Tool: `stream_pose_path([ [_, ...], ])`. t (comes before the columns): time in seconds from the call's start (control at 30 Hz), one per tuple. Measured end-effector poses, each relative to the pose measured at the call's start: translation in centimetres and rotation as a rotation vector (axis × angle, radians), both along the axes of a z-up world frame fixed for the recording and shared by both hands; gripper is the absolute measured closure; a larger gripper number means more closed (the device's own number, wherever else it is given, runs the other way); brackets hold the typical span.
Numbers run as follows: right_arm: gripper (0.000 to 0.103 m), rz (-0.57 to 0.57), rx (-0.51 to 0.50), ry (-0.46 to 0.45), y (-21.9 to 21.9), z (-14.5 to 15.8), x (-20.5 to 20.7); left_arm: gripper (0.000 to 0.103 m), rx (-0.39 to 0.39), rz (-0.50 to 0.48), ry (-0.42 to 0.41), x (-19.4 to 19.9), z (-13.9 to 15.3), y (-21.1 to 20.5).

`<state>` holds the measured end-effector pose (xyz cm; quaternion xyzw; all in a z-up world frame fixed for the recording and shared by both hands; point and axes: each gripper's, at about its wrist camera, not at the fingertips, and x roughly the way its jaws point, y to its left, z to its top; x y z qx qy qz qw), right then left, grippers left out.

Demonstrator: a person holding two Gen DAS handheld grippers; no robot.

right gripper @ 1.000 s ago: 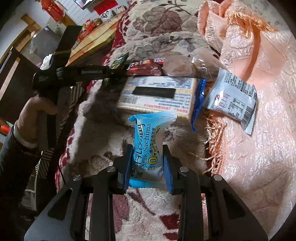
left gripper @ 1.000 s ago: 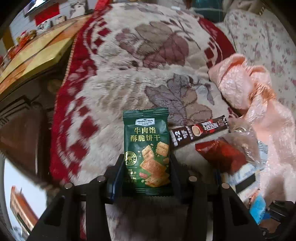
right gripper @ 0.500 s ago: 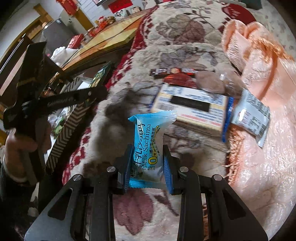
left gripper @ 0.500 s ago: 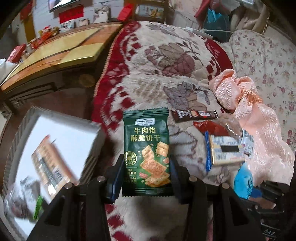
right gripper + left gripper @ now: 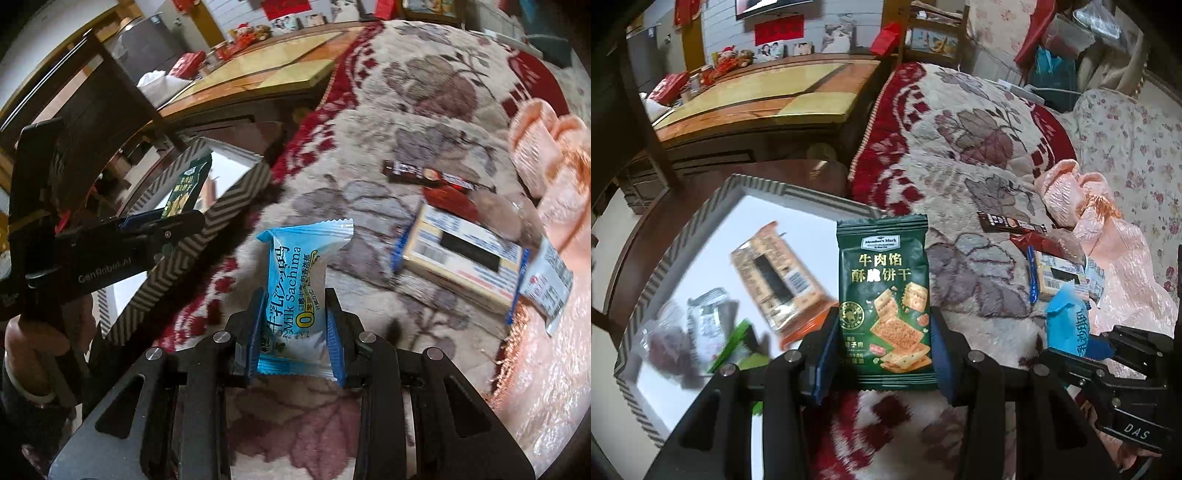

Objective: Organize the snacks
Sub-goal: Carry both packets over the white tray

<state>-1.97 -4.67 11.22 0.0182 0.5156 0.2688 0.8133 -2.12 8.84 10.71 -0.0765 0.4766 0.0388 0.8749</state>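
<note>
Between the blue pads of the left tool (image 5: 882, 354) stands a glossy green cracker packet (image 5: 884, 295), flat and rectangular with crimped ends, pinched upright at its lower half; left of and below that tool lies a white box (image 5: 713, 229) with a zigzag-striped rim, holding several blurred wrappers. Further right, the right tool (image 5: 295, 336) is pressed onto a crinkled sky-blue sachima packet (image 5: 301, 280), its pads squeezing the narrow waist below its flared top. Ahead and right of it, on the plush floral blanket (image 5: 424, 110), lie a dark coffee stick (image 5: 421, 173) and a flat biscuit pack (image 5: 461, 266).
</note>
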Motion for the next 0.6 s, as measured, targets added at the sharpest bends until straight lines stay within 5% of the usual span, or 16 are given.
stream_pose_path([
  [0.6, 0.074, 0.114, -0.031, -0.024, 5.2, 1.3, -1.6, 0.055, 0.007, 0.060, -0.044, -3.8, 1.3, 2.6],
])
